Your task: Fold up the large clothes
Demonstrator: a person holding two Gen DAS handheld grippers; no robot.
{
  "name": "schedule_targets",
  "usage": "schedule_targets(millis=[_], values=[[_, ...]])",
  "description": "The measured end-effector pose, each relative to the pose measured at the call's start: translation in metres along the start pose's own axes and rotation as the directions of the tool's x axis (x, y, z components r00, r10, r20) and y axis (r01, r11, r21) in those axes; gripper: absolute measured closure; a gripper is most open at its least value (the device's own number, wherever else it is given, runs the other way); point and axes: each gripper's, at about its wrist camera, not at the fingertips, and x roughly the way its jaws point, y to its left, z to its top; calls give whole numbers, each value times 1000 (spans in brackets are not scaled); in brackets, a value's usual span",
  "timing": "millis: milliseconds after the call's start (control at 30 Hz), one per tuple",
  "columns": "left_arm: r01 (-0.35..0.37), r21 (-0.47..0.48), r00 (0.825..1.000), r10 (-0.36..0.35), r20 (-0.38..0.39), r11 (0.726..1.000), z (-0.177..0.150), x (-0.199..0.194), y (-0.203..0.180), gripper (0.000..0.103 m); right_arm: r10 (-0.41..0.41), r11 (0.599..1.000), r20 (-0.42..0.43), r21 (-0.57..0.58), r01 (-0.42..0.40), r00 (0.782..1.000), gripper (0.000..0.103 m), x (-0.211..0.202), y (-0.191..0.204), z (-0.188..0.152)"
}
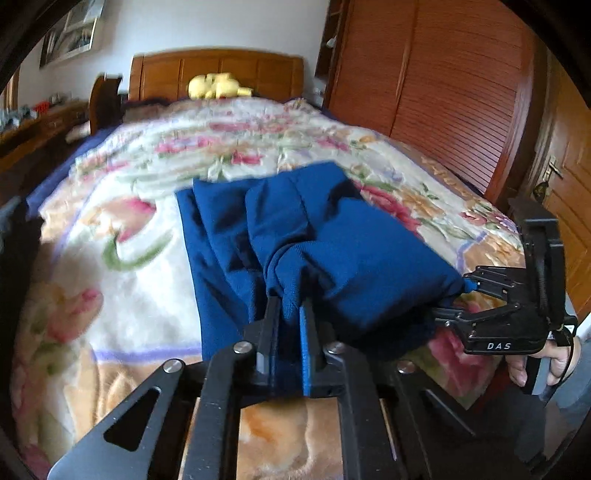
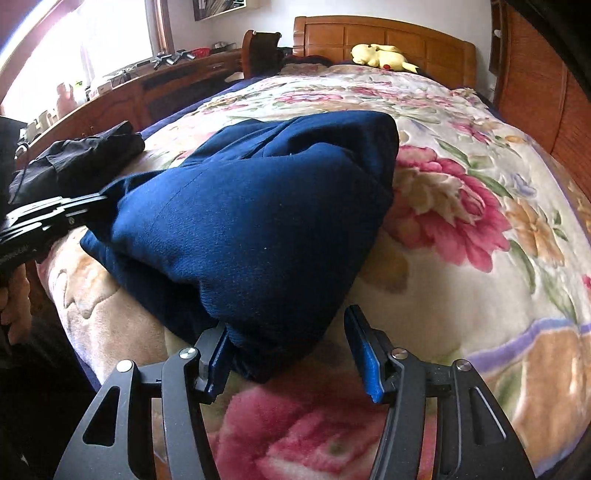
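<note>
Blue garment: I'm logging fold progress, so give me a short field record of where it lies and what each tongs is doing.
garment: blue garment, bunched in folds
surface: floral blanket on the bed
left tongs: shut on a gathered fold of the cloth
right tongs: open, near corner of the cloth between the fingers
other items: black garment at the bed's left edge; yellow plush toy by the headboard

A bed (image 2: 461,229) with a wooden headboard (image 2: 388,35) carries a floral blanket (image 1: 122,229). A folded blue garment (image 2: 251,206) lies at its centre, a dark garment (image 2: 74,162) at 9 o'clock, a yellow plush toy (image 2: 380,55) at 12 o'clock.
</note>
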Motion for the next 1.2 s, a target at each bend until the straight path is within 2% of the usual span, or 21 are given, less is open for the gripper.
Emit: schedule_targets(millis=[67,167,300,400,500,533,667,733,800,933,1033,1200], values=[[-6,0,999,6,45,1000,3,-12,-1,95,-17,1000,4,-23,17,1000,45,0,2,-2],[-15,-17,994,17,105,1000,8,-30,3,95,0,1000,-12,-13,0,1000,45,-3,2,-4],[-59,-23,989,62,137,998,9,-42,12,96,40,999,5,-9,-40,999,45,-20,6,-4],[-94,-45,987,99,123,995,4,-44,27,96,70,997,45,-26,-69,997,45,-38,11,-3],[-117,-55,990,121,77,992,-5,-36,39,96,100,994,108,-45,-96,989,47,-58,14,7],[-116,-55,992,119,53,992,-8,-32,42,96,106,993,127,-59,-99,986,55,-63,15,10],[-136,-35,991,136,5,990,-22,-23,42,96,117,989,157,-108,-101,981,67,-64,23,34],[-141,-31,990,141,-6,990,-24,-21,42,96,121,988,144,-110,-106,982,70,-54,27,42],[-145,-29,989,144,-14,989,-24,-20,42,96,153,985,77,-87,-147,985,70,-35,29,41],[-135,-21,990,134,-35,991,-24,-16,39,96,134,987,-26,-87,-136,991,70,7,32,9],[-161,25,986,162,-47,987,-26,-12,32,96,126,989,10,-82,-124,992,71,19,32,-8],[-172,23,985,172,-21,985,-24,-20,29,96,111,989,-15,-96,-112,994,70,4,30,0]])
